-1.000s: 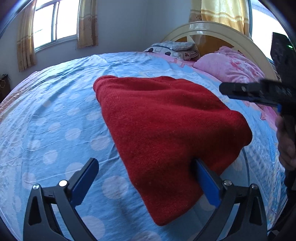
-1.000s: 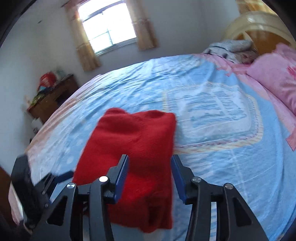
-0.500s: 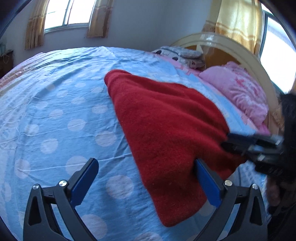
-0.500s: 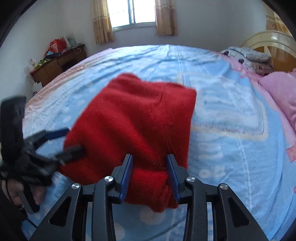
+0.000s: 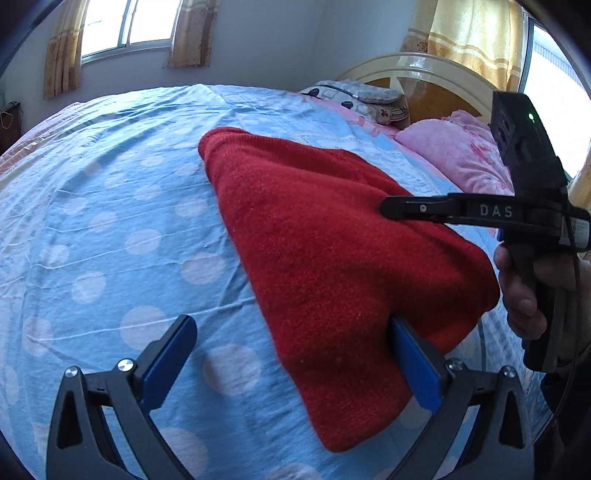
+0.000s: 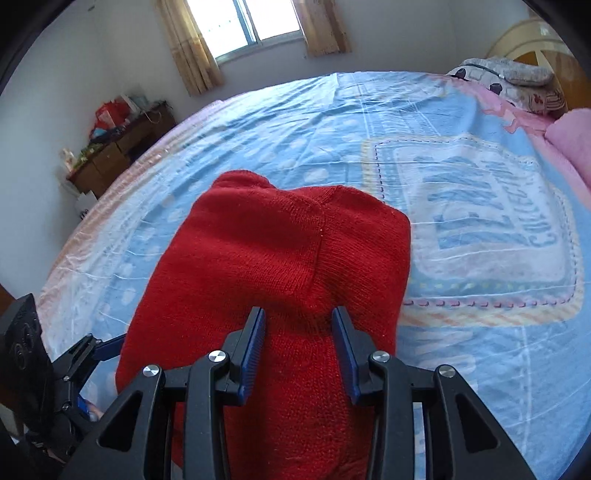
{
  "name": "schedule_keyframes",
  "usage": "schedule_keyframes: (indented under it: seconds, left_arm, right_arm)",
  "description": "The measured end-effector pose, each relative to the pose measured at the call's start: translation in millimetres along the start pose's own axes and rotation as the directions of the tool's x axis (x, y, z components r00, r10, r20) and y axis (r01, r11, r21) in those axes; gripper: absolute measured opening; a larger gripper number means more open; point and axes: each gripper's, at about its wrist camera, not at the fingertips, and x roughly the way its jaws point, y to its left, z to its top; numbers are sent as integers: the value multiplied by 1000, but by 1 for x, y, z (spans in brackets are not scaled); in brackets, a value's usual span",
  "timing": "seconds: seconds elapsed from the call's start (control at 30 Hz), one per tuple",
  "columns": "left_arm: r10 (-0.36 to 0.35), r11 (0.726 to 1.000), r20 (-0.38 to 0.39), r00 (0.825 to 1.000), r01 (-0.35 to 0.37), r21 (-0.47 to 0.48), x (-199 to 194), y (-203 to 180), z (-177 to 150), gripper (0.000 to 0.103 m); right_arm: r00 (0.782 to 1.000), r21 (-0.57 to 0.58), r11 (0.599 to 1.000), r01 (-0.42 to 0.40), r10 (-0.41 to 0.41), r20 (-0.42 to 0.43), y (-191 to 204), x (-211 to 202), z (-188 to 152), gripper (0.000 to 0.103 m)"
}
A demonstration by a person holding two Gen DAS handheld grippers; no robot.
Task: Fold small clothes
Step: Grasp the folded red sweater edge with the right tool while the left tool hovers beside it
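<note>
The right claw (image 6: 298, 325), lettered "DAS", is pinching the red knit garment (image 5: 332, 258); the left claw (image 5: 291, 354) is standing spread around its edge.

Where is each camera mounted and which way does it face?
Left wrist: on the left gripper, facing the headboard; shows its wide-open fingers, the right gripper, a hand.
Right wrist: on the right gripper, facing the window; shows its fingers pinching cloth.
Shared: red sweater, blue sheet.
</note>
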Motion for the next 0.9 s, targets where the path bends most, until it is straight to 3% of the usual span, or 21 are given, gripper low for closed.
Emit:
schedule_keyframes:
  seconds: [0.2, 0.37, 0.53, 0.83, 0.87, 0.9]
  left_arm:
    - [24, 1000, 39, 999, -25, 17, -11, -4, 2, 103]
    - [5, 997, 142, 990, 5, -71, -31, 6, 10, 103]
    - [36, 998, 56, 998, -34, -44, 0, 2, 17, 103]
    - [-75, 986, 6, 997, 76, -149, 10, 18, 11, 103]
    - [-71, 987, 9, 997, 71, -144, 9, 16, 11, 103]
    - [-62, 988, 11, 998, 63, -139, 9, 15, 10, 103]
  right_arm:
    - [1000, -17, 1000, -3, 3, 9, -2, -1, -5, 38]
    - [999, -26, 1000, -14, 15, 34, -7, -3, -13, 38]
    - [996, 12, 998, -69, 68, 56, -13, -8, -6, 38]
    - [974, 71, 978, -198, 189, 124, -38, -21, 3, 40]
    - [973, 81, 977, -199, 187, 134, -41, -22, 4, 41]
    - [969, 102, 972, -212, 195, 155, -46, -23, 6, 52]
